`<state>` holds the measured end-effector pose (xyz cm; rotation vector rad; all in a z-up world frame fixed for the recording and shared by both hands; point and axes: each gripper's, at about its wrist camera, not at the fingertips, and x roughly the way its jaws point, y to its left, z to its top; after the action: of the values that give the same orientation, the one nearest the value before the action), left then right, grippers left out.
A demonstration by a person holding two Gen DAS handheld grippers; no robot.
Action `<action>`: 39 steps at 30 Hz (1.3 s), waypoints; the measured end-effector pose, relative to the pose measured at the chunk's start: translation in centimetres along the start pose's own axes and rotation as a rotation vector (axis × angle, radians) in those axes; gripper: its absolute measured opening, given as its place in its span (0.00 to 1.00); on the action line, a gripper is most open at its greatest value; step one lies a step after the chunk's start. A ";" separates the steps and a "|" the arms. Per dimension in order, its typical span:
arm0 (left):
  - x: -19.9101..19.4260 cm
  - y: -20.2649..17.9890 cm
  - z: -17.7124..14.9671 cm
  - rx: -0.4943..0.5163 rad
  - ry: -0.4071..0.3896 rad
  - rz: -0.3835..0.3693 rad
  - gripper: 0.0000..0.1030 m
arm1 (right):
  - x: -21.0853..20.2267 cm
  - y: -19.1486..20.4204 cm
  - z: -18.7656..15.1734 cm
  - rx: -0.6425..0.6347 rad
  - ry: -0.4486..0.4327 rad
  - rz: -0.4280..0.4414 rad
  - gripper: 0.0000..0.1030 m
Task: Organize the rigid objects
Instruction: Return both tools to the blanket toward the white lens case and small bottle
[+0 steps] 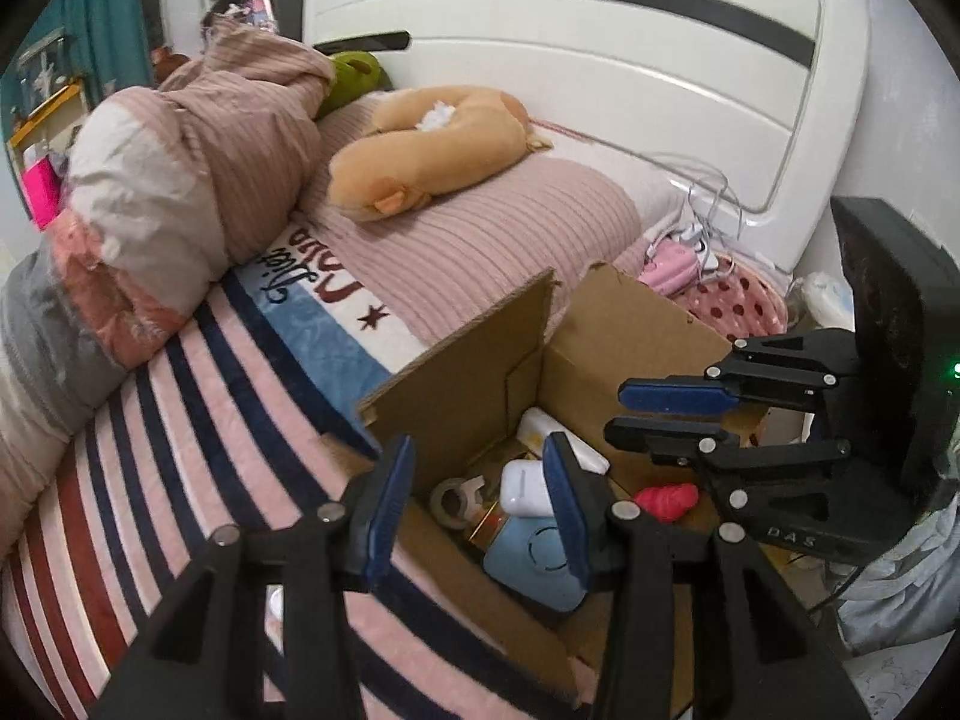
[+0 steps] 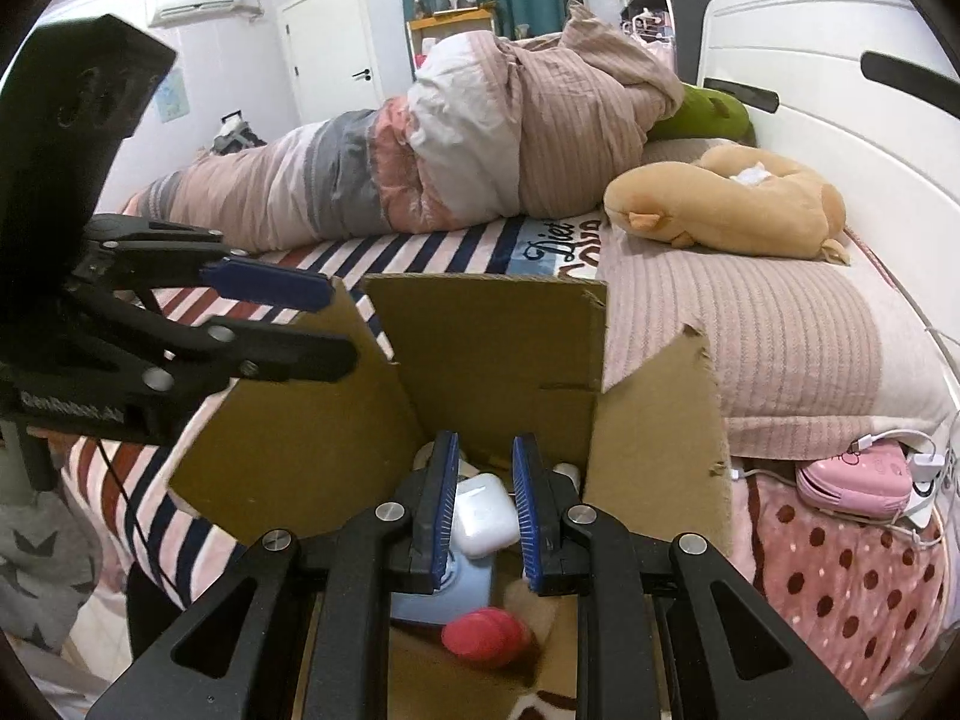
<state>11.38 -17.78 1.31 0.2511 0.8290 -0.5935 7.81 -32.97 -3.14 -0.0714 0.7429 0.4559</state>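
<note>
An open cardboard box [image 1: 468,378] [image 2: 480,348] stands beside the bed. Inside lie a white earbud case [image 1: 521,487] [image 2: 485,516], a light blue device [image 1: 534,564] [image 2: 462,588], a red object [image 1: 667,501] [image 2: 486,639], a tape roll [image 1: 451,501] and a white item [image 1: 576,447]. My left gripper [image 1: 480,510] is open and empty over the box's near corner; it also shows in the right wrist view [image 2: 327,324]. My right gripper [image 2: 483,516] is open and empty, its jaws on either side of the earbud case without gripping it; in the left wrist view [image 1: 624,414] it hangs above the box.
The bed carries a striped blanket [image 1: 198,420], a bundled duvet [image 2: 468,150], a tan plush toy [image 1: 420,144] [image 2: 732,204] and a green plush [image 2: 708,114]. A white headboard [image 1: 600,60] stands behind. A pink device [image 2: 852,474] with cables lies on a dotted cloth [image 2: 840,564].
</note>
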 end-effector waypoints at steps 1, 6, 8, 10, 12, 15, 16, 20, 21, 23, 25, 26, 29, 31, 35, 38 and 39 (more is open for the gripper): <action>-0.7 0.5 -0.4 -0.011 -0.011 0.006 0.45 | -0.2 0.4 0.1 -0.006 -0.001 0.000 0.14; -4.1 3.4 -3.2 -0.069 -0.065 0.039 0.52 | -1.0 3.4 1.2 -0.046 -0.008 0.028 0.15; -5.7 5.4 -5.0 -0.109 -0.086 0.067 0.54 | -1.2 5.5 1.7 -0.071 -0.017 0.051 0.21; -7.1 7.2 -6.8 -0.147 -0.098 0.092 0.55 | -1.2 7.7 2.2 -0.101 -0.026 0.080 0.22; -8.0 8.7 -8.4 -0.174 -0.105 0.109 0.56 | -0.9 10.3 2.7 -0.137 -0.028 0.117 0.22; -9.3 11.2 -11.7 -0.217 -0.108 0.148 0.57 | 0.3 13.8 3.1 -0.170 -0.020 0.162 0.22; -9.4 11.8 -12.5 -0.226 -0.108 0.155 0.57 | 0.8 14.9 3.2 -0.177 -0.013 0.178 0.22; -9.4 14.3 -16.5 -0.272 -0.101 0.155 0.60 | 3.6 19.3 2.8 -0.205 0.034 0.221 0.22; -9.2 14.9 -17.3 -0.281 -0.097 0.152 0.61 | 4.5 20.1 2.6 -0.205 0.051 0.227 0.22; -8.7 15.7 -18.7 -0.291 -0.090 0.147 0.63 | 6.2 21.2 2.0 -0.196 0.081 0.220 0.22; -7.6 16.6 -20.1 -0.301 -0.077 0.128 0.64 | 7.8 21.7 1.4 -0.176 0.104 0.200 0.22; -7.1 16.9 -20.6 -0.306 -0.073 0.112 0.64 | 9.0 21.7 1.0 -0.158 0.118 0.186 0.22; -5.3 17.5 -21.6 -0.315 -0.065 0.057 0.64 | 11.9 20.6 0.4 -0.099 0.126 0.128 0.22; -3.5 17.7 -22.1 -0.307 -0.055 0.008 0.64 | 13.7 19.4 -0.2 -0.052 0.122 0.068 0.22; -0.4 17.7 -22.0 -0.293 -0.035 -0.056 0.64 | 16.6 17.1 -0.7 0.003 0.126 0.003 0.22; 2.3 17.7 -21.4 -0.294 -0.020 -0.113 0.64 | 18.6 15.9 -0.7 -0.005 0.122 -0.038 0.22; 2.9 17.8 -21.2 -0.297 -0.015 -0.128 0.64 | 19.3 15.5 -0.7 -0.008 0.119 -0.042 0.22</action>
<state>10.22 4.62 -15.10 -0.0776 0.9111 -0.5823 13.17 -11.92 -15.03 -0.1218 0.8548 0.4175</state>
